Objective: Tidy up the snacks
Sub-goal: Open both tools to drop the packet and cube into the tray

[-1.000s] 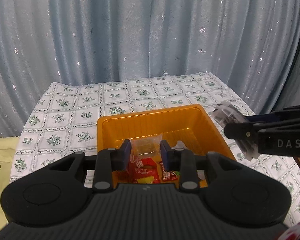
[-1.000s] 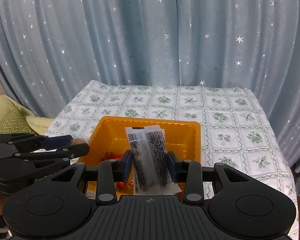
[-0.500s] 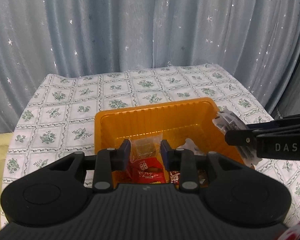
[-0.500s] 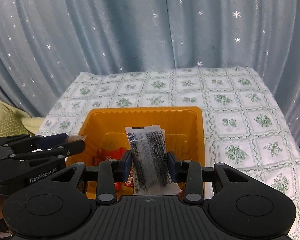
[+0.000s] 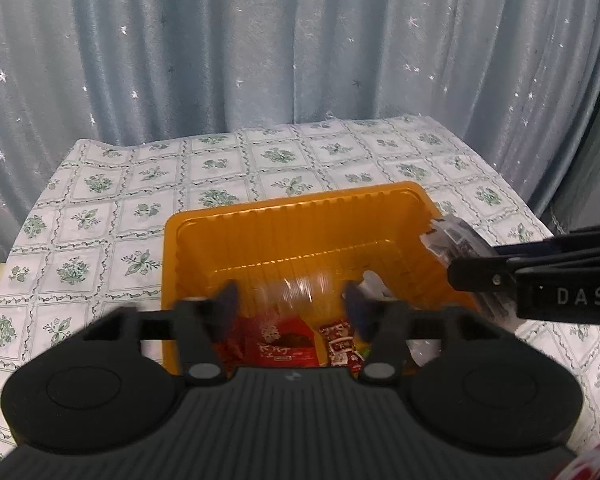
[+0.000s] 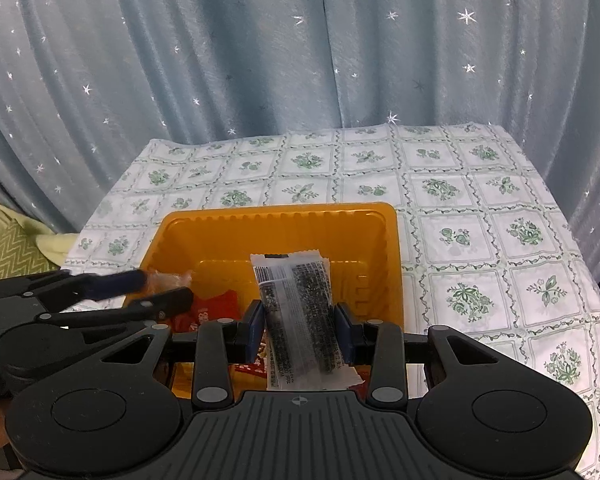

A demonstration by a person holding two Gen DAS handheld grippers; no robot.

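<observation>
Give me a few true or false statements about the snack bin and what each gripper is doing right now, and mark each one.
1. The right hand-held gripper pinches a clear packet with dark printing. True.
2. The orange bin holds nothing. False: red snack packets lie in it.
3. The left hand-held gripper has its fingers spread, a blurred clear wrapper between them. True.
4. The bin stands on bare wood. False: it stands on a green floral tablecloth.
5. A brick wall is behind the table. False: a blue starry curtain hangs there.
</observation>
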